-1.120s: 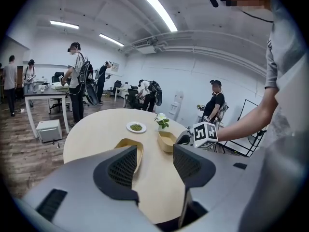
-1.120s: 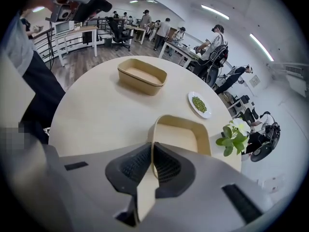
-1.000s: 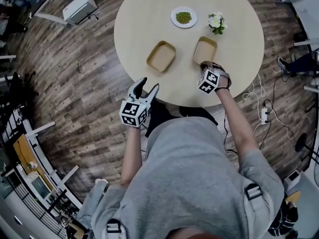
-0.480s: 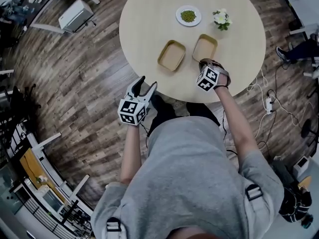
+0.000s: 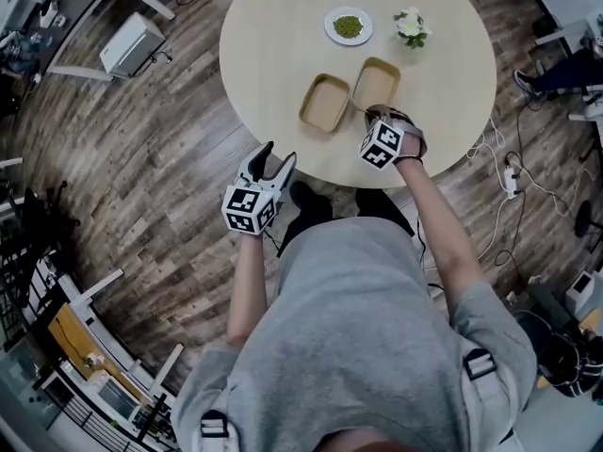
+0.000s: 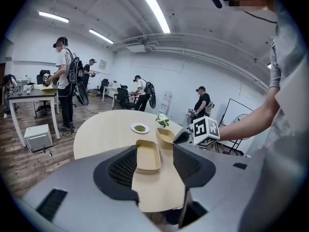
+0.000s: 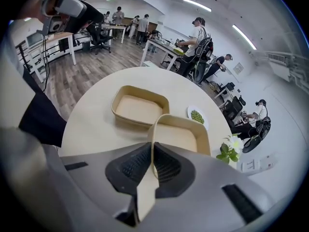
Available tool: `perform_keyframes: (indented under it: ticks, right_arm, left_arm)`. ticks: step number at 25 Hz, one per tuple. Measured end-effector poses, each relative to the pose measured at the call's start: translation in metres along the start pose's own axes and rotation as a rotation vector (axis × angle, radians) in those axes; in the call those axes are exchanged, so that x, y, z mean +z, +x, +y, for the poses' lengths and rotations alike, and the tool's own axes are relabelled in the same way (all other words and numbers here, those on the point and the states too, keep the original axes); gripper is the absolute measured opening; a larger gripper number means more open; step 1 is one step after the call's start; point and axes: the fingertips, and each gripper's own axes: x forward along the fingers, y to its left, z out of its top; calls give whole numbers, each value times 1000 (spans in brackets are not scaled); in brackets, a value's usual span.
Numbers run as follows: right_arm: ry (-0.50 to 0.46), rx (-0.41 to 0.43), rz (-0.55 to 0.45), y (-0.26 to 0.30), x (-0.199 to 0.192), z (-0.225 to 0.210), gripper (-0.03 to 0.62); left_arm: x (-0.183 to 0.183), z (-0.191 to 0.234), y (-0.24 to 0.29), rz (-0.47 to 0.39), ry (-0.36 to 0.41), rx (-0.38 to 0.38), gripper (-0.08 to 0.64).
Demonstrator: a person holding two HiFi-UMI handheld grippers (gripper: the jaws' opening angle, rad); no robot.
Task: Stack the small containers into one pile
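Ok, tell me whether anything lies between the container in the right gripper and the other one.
Nothing visible does. The right gripper is shut on the near wall of the held container, right beside the other container. The plate and flowers sit beyond both.

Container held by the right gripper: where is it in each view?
Head view: held container, right of its twin, above the right gripper.
Left gripper view: container centre, behind the twin, beside the right gripper.
Right gripper view: container centre, near wall pinched by the jaws.
Shared landmark: plate of green food.
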Motion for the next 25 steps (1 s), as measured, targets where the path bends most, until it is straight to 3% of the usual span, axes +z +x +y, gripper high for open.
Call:
perform_keyframes:
  ticks: [17, 25]
  right_arm:
    - [-1, -57, -19, 5, 85, 40, 23]
    - [6, -16, -14, 15, 108, 73, 23]
  left_arm:
    - [-2, 42, -39, 5, 34, -23, 250]
    - [-13, 63, -62, 16, 34, -28, 247]
